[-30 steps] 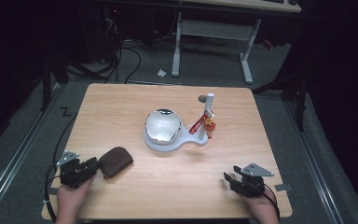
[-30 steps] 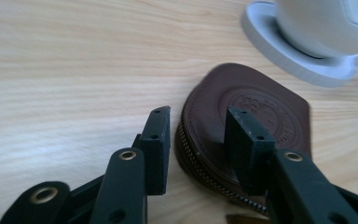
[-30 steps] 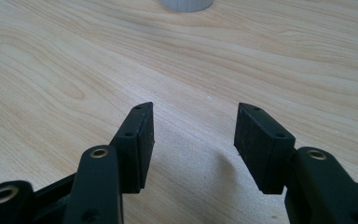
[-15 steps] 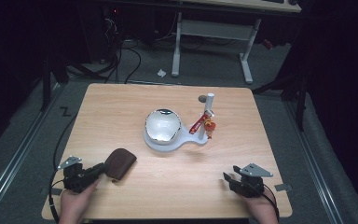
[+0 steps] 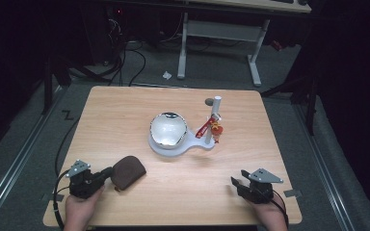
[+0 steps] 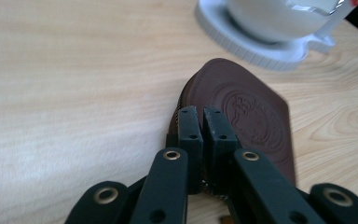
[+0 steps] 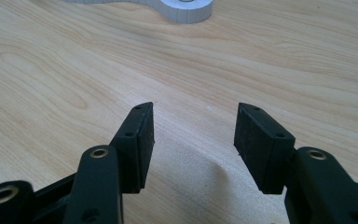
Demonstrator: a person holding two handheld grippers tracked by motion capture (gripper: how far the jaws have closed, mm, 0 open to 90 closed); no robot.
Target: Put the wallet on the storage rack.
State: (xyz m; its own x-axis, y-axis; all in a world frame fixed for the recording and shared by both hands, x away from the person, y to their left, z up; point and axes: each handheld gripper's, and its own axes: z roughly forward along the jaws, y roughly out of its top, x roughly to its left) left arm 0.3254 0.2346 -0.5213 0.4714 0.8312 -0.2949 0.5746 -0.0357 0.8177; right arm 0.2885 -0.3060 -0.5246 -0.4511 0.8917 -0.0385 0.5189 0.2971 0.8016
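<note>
A brown leather pouch (image 5: 130,171) with an embossed face (image 6: 256,116) lies flat on the wooden table at the front left. My left gripper (image 5: 107,172) reaches it from the left; in the left gripper view its jaws (image 6: 201,119) have just been closing and now stand almost together, pinching the pouch's near edge. My right gripper (image 5: 235,182) rests near the front right of the table. In the right gripper view its jaws (image 7: 193,126) stand wide apart over bare wood with nothing between them.
A white stand (image 5: 192,147) carrying a shiny round dome (image 5: 168,129) sits mid-table, with a white post (image 5: 217,108) and a red charm (image 5: 209,127) hanging from it. The stand's rim also appears ahead of each gripper (image 6: 261,46) (image 7: 186,11). The table (image 5: 125,115) has dark floor around it.
The left gripper's jaws have closed on the pouch's near edge, and the hand has shifted slightly. The right gripper has stayed where it was.
</note>
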